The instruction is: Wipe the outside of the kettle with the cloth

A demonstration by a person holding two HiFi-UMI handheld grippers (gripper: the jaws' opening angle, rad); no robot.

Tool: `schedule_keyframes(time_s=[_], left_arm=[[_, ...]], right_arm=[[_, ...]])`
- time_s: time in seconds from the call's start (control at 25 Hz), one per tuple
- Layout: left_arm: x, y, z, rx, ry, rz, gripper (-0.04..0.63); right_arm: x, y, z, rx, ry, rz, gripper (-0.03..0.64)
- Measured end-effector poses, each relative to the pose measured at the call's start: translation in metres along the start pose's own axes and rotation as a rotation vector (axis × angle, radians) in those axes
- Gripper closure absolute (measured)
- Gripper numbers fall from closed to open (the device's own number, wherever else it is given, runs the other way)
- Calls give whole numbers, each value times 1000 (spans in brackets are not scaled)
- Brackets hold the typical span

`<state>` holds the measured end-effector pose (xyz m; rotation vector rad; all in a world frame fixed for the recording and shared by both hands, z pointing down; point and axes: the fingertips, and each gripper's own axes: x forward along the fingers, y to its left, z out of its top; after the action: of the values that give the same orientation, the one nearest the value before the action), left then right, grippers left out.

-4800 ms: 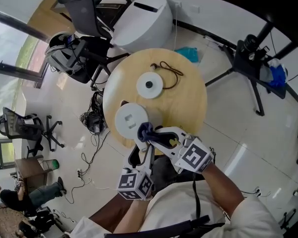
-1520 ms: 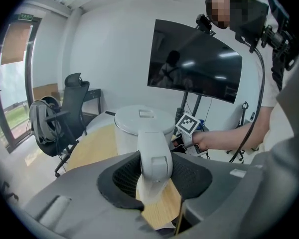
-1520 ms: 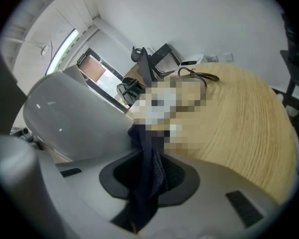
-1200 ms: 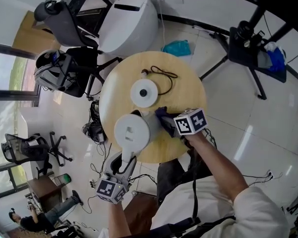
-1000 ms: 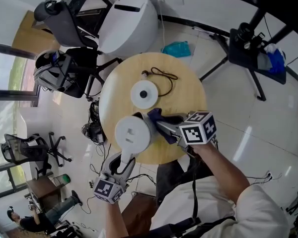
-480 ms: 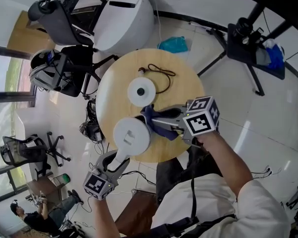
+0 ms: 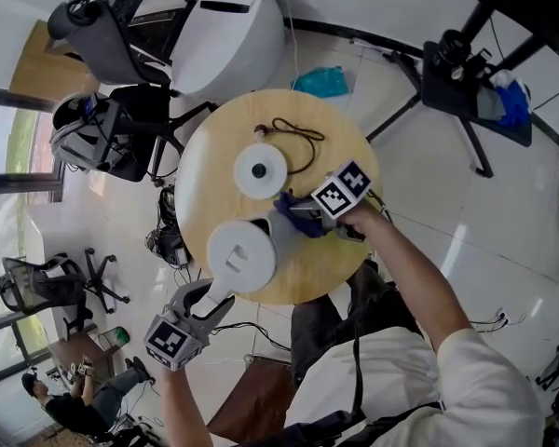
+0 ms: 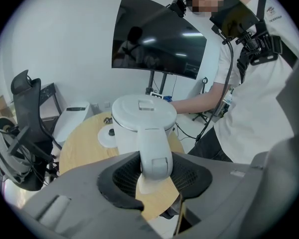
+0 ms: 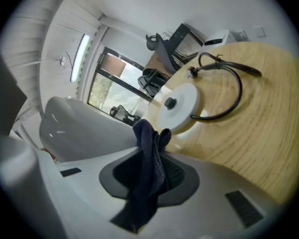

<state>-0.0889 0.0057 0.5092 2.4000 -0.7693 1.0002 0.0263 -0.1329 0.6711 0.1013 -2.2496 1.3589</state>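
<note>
Left hand-held gripper (image 8: pixel 154 176), we note, is clamped on the kettle (image 7: pixel 242 256) by its handle; the kettle stands close to the desk's (image 7: pixel 345 161) near edge. Our right hand-held gripper (image 9: pixel 150 166) pinches the cloth (image 7: pixel 292 214) at the kettle's side. Base (image 7: pixel 262 169) and cord (image 7: pixel 293 136) lie beyond, with bare wood to our right.

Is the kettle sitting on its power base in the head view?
No, the kettle is off to one side of the round power base, which lies bare on the table.
</note>
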Motion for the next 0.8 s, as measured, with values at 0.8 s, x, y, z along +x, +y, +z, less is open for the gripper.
schedule_keyframes(time_s=[0.8], left_arm=[[18,2,5,12,11,96,423]], right_arm=[[-86,124,70,-126,-209,198,535]])
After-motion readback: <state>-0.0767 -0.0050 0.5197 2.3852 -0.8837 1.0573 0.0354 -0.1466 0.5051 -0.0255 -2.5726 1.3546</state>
